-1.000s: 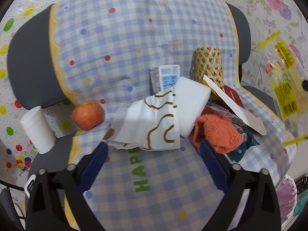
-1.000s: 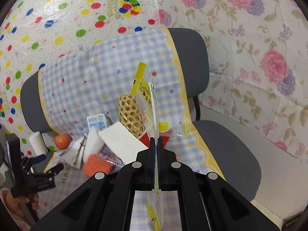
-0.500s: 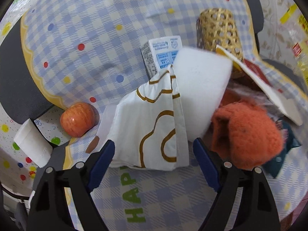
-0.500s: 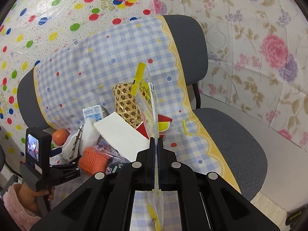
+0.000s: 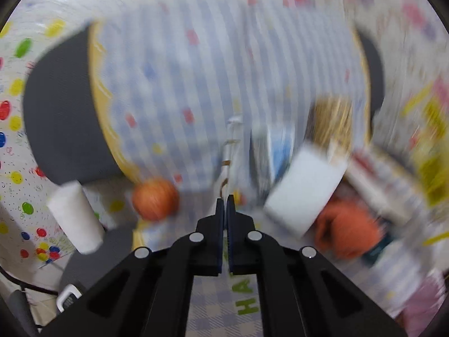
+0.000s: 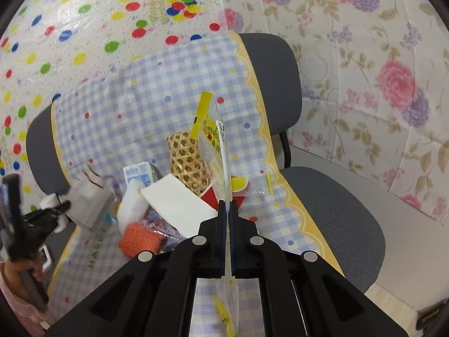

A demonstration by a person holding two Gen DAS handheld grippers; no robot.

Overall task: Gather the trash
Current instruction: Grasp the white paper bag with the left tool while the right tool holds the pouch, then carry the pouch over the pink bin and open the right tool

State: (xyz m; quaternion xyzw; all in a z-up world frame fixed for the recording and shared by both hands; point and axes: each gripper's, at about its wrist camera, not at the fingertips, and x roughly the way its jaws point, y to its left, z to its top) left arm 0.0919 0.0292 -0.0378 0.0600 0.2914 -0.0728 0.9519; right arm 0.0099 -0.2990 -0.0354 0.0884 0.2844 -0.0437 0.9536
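The paper napkin [image 5: 228, 151] stands edge-on, long axis upward from your left gripper [image 5: 225, 205], fingers now pinching it, spread before. The clear wrapper [image 6: 217, 151] stands upright, your right gripper [image 6: 228, 210] still clamping it above the chair [image 6: 331, 210].

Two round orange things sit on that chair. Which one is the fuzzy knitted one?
The orange knit ball at the front of the pile, beside the white card. The apple is smooth and sits apart, near the paper cup.

Both wrist views look down along their fingers, sharing the chair [image 6: 269, 64].
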